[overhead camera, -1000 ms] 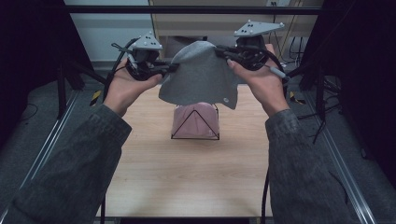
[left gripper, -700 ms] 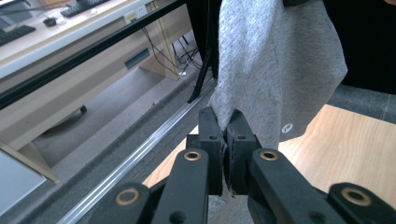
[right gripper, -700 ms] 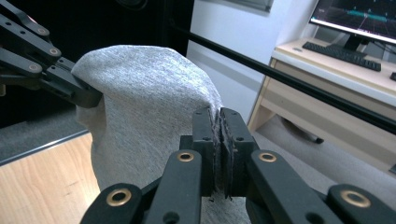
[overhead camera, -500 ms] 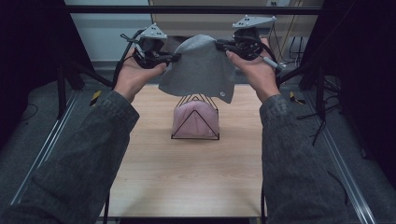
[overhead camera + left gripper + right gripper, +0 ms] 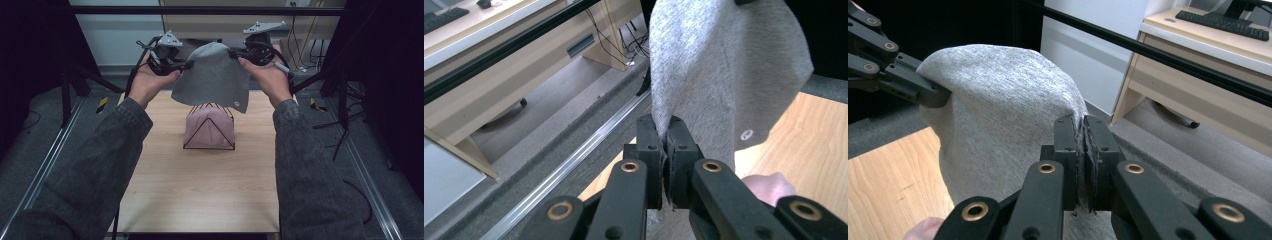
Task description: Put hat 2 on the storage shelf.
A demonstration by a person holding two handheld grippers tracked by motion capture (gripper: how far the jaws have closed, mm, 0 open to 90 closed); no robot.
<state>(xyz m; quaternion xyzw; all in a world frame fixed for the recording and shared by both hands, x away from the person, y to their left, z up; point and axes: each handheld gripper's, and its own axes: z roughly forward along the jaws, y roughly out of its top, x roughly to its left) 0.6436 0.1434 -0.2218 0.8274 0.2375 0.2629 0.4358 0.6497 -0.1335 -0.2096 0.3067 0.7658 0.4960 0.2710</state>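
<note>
The left gripper (image 5: 186, 64) and right gripper (image 5: 234, 51) each pinch an edge of a grey knitted fabric hat (image 5: 212, 77), holding it stretched in the air above a black wire stand (image 5: 209, 131) draped with pink cloth (image 5: 209, 126) on the wooden surface (image 5: 200, 185)

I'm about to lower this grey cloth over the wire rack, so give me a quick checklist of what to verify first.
1. Left gripper shut on grey cloth: ok.
2. Right gripper shut on the cloth's other edge: ok.
3. Cloth lifted clear of the wire rack: ok.
4. Cloth hangs above the rack: ok.
5. Pink cloth sits on the rack: ok.
6. Cloth's far side free of folds: cannot tell.
</note>
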